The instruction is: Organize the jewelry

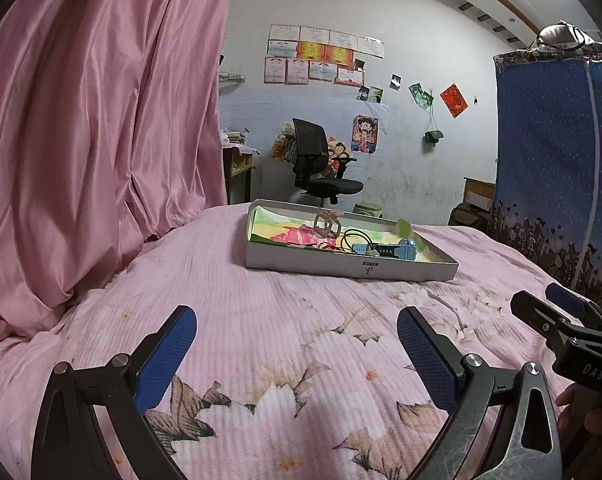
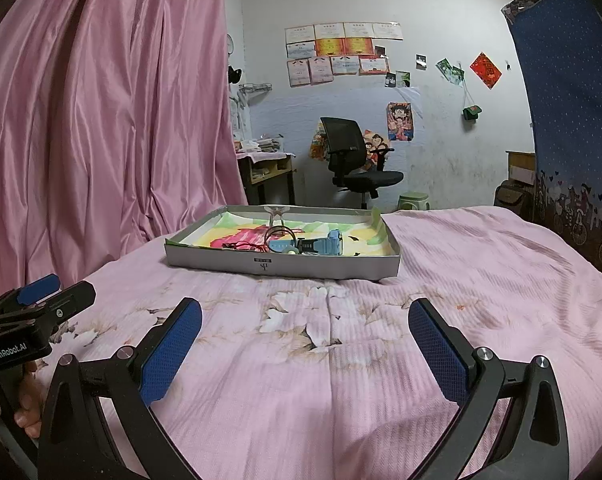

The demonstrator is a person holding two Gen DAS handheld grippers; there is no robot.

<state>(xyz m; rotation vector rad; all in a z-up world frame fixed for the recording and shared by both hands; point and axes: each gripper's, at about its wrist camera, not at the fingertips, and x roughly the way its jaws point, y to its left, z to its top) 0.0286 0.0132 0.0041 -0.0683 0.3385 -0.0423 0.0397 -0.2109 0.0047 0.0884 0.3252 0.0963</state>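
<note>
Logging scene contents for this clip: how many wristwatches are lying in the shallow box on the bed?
1. A light-blue watch lies near the front wall of the box, beside dark cords and a clear hair clip. Smaller pieces could be hidden behind the box wall.

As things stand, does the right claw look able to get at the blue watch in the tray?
Probably yes: the right claw is open, the bedspread ahead is bare, and the blue watch lies near the tray's low front wall.

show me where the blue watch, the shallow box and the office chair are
blue watch (image 2: pixel 321 245): right wrist view, on its case.
shallow box (image 2: pixel 281 267): right wrist view, front wall.
office chair (image 1: pixel 310 142): left wrist view, backrest.
</note>
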